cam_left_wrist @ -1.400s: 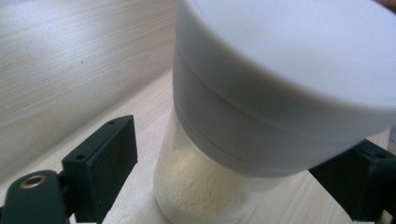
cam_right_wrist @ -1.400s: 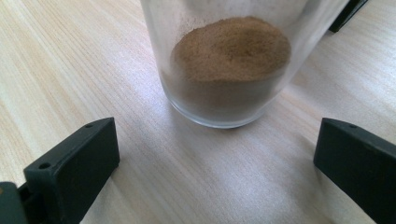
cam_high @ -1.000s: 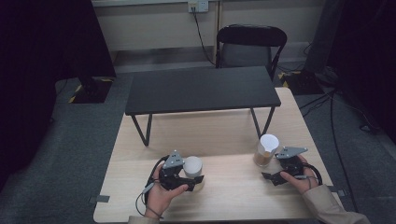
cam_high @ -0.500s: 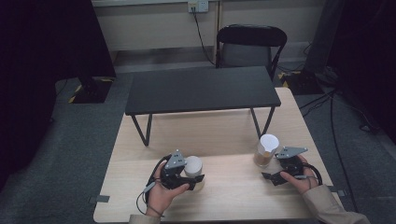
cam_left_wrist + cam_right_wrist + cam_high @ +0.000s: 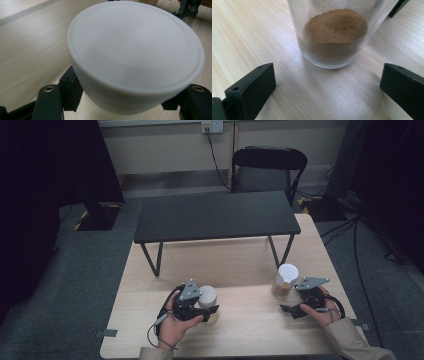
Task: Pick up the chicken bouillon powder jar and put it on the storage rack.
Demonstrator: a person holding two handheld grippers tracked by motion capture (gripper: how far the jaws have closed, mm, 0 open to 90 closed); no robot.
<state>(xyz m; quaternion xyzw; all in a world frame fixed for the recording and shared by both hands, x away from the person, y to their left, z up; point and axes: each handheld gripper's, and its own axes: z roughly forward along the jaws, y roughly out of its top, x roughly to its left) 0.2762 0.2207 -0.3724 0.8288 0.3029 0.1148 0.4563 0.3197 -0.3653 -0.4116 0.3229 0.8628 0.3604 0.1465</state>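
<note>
Wooden table [image 5: 240, 270], high view, read left to right. Left gripper [image 5: 202, 309] sits in the lower left-centre of the frame, in the person's left hand [image 5: 175, 327]. Its jaws have just been closing and now clamp a white-lidded jar [image 5: 208, 296]. In the left gripper view the jar's white lid [image 5: 135, 45] takes up most of the frame, with the two black jaws against the pale body below it, one on each side. Lid surface is plain; no brand or writing readable.

Right gripper [image 5: 295, 307] lies at lower right, jaws spread wide and holding nothing. Just beyond them, apart from the pads, stands a clear glass jar [image 5: 335, 32] part-filled with brown powder [image 5: 337, 26], white lid on top in the high view. No label legible.

Black bench [image 5: 215, 215] spans the upper centre, dark chair [image 5: 265, 170] behind it.
</note>
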